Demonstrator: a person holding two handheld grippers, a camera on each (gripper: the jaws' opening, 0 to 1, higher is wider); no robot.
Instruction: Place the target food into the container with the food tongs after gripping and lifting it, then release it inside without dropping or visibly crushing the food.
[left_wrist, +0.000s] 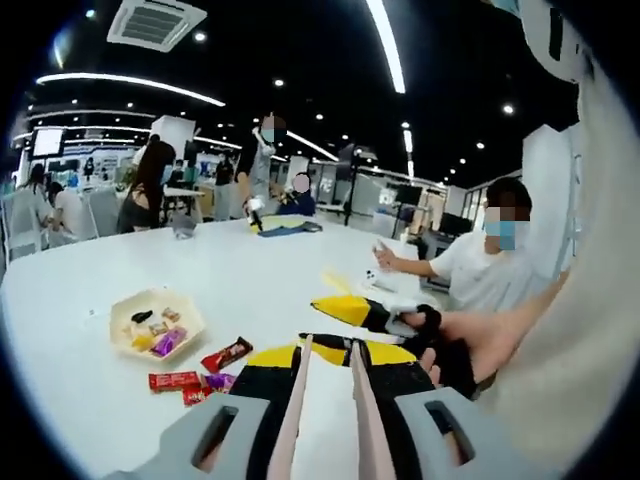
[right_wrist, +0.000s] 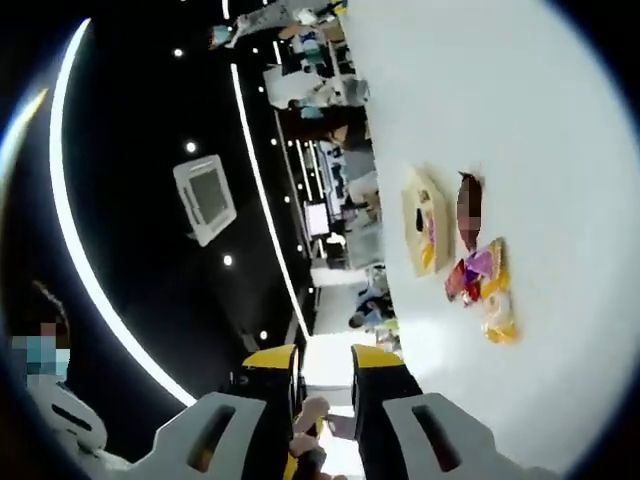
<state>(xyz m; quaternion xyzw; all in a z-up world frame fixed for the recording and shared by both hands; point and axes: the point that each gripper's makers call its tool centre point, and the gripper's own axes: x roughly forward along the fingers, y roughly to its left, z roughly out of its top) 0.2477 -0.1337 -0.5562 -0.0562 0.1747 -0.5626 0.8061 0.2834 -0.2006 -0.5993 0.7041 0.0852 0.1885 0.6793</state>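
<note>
A cream hexagonal tray (left_wrist: 157, 322) with a few wrapped snacks in it sits on the white table (left_wrist: 90, 290). Red and purple snack packets (left_wrist: 227, 353) lie loose just beside it. My left gripper (left_wrist: 327, 348) hovers over the table to the right of these packets. Its yellow-tipped jaws stand a narrow gap apart, and bare table shows between them. The right gripper's yellow tip (left_wrist: 348, 310) comes in from the right, held by a gloved hand (left_wrist: 440, 345). The right gripper view is rolled. In it the tray (right_wrist: 420, 220) and packets (right_wrist: 480, 270) lie far ahead of my right gripper (right_wrist: 323, 360). A small pinkish thing sits low between the right gripper's jaws.
A seated person (left_wrist: 490, 265) is at the table's right side, with small items (left_wrist: 385, 280) in front of them. More people and a blue and yellow object (left_wrist: 285, 228) are at the far edge. Bare table lies left of the tray.
</note>
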